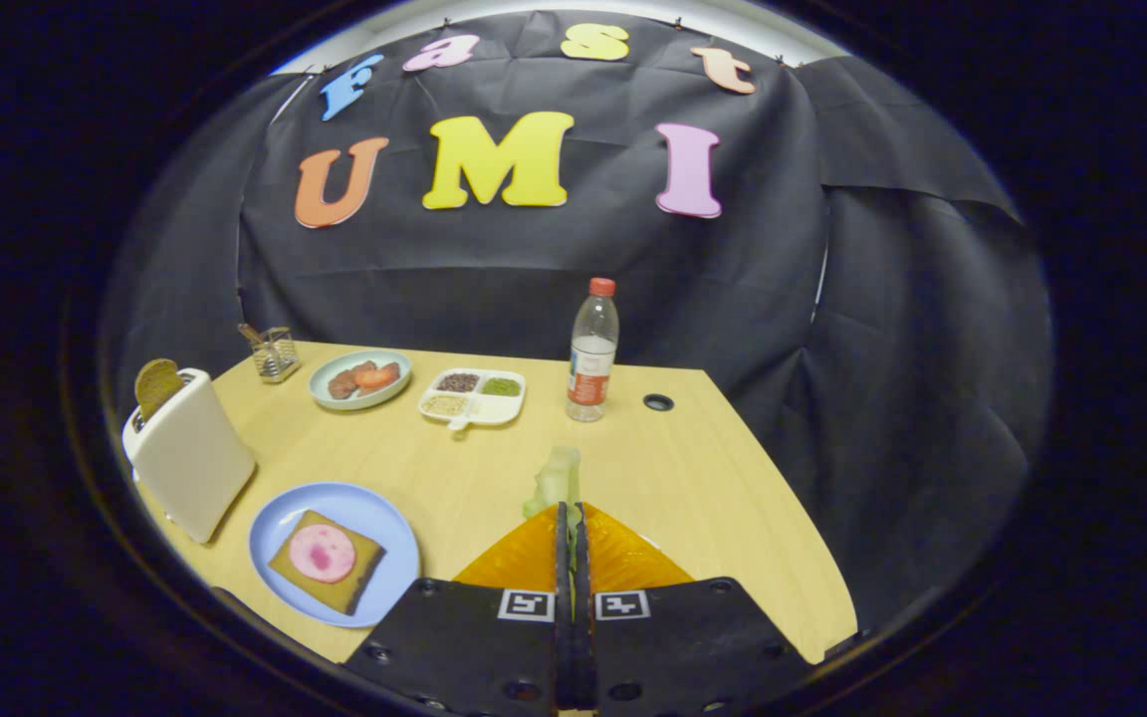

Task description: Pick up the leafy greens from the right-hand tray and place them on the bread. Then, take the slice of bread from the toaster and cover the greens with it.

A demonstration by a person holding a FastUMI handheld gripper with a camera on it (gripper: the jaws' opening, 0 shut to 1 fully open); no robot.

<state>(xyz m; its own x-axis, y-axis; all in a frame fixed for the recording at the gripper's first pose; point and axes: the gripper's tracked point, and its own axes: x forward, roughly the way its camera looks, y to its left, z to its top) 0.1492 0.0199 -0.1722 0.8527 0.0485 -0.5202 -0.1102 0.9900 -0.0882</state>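
My gripper [571,510] is shut on a pale green leaf [556,480], which sticks up past the fingertips above the orange tray [623,558]. The tray lies directly under the fingers. To the left, a blue plate [280,523] carries a slice of bread [359,570] with a pink round of meat [322,553] on top. Further left stands a white toaster [190,458] with a brown slice of bread [156,385] poking out of its slot.
At the back of the wooden table [693,478] are a green plate with meat and tomato [359,379], a white divided dish [472,397], a clear bottle with a red cap [592,351] and a small glass holder [276,354]. A cable hole [658,402] sits near the bottle.
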